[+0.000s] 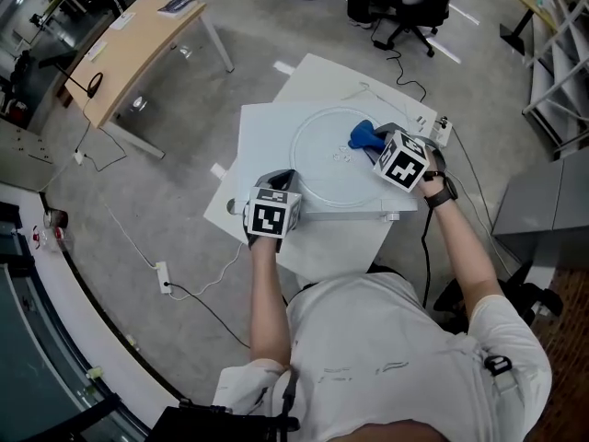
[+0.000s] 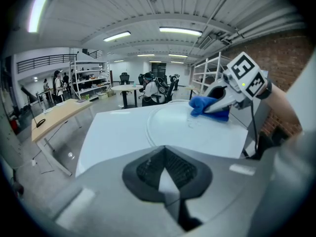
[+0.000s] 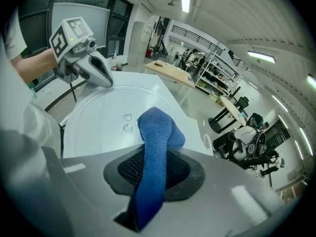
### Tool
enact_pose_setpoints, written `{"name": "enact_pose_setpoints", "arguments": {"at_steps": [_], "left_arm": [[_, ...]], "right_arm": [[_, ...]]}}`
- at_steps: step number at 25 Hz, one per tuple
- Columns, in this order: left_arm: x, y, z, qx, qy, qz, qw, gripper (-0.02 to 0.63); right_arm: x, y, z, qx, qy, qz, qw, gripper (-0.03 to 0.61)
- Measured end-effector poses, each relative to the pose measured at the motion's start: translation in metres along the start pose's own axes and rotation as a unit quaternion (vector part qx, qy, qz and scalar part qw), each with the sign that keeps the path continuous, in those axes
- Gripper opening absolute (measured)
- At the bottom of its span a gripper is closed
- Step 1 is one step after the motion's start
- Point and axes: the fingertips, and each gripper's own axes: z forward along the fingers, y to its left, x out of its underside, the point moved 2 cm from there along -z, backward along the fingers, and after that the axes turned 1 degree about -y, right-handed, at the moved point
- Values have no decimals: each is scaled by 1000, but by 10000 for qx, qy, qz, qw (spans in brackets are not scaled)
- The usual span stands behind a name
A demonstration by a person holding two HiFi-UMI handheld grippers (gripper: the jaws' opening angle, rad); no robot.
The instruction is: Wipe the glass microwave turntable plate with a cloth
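The clear glass turntable plate [image 1: 324,168] lies flat on a white table [image 1: 262,136]. My right gripper [image 1: 375,145] is shut on a blue cloth [image 1: 364,136] and holds it on the plate's far right part. In the right gripper view the cloth [image 3: 155,147] stands up between the jaws, with the plate [image 3: 94,120] just beyond. My left gripper [image 1: 276,182] hovers at the table's near left side, just off the plate's rim. Its jaws [image 2: 168,174] are together with nothing between them. From it, the plate [image 2: 197,130] and the cloth [image 2: 203,105] lie ahead.
A power strip [image 1: 441,132] lies at the table's right edge with a cable running back. Another strip [image 1: 164,275] and cords are on the floor to the left. A wooden desk [image 1: 138,49] stands at the far left, an office chair [image 1: 405,3] behind, and shelving [image 1: 557,53] to the right.
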Motion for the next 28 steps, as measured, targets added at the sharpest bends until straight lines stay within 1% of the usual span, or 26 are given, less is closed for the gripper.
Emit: {"name": "enact_pose_setpoints", "arguments": {"at_steps": [3, 7, 12, 15, 18, 21, 23, 25, 28], "left_arm": [[0, 3, 0, -74, -43, 61, 9999, 2], [-1, 0, 0, -15, -25, -4, 10000, 2], [3, 8, 2, -201, -54, 133, 9997, 2], [3, 10, 2, -223, -57, 119, 9997, 2], [1, 6, 1, -201, -12, 79, 9998, 2], [0, 1, 0, -142, 0, 48, 9999, 2], [-1, -2, -1, -98, 39, 17, 9999, 2], [0, 2, 0, -150, 28, 49, 9999, 2], [2, 8, 4, -231, -36, 117, 9997, 2]], "right_arm": [[5, 21, -11, -193, -40, -115, 9997, 77], [-2, 53, -19, -466, -133, -315, 9983, 75], [-31, 93, -11, -783, -358, -673, 9940, 74], [-58, 103, 3, -839, -583, -736, 9920, 75], [-80, 92, 17, -765, -732, -630, 9924, 78], [-85, 67, 29, -553, -735, -449, 9947, 78], [-80, 46, 34, -312, -683, -296, 9967, 77], [-69, 25, 35, -66, -588, -141, 9981, 77], [-48, 6, 28, 144, -405, 6, 9991, 77]]}}
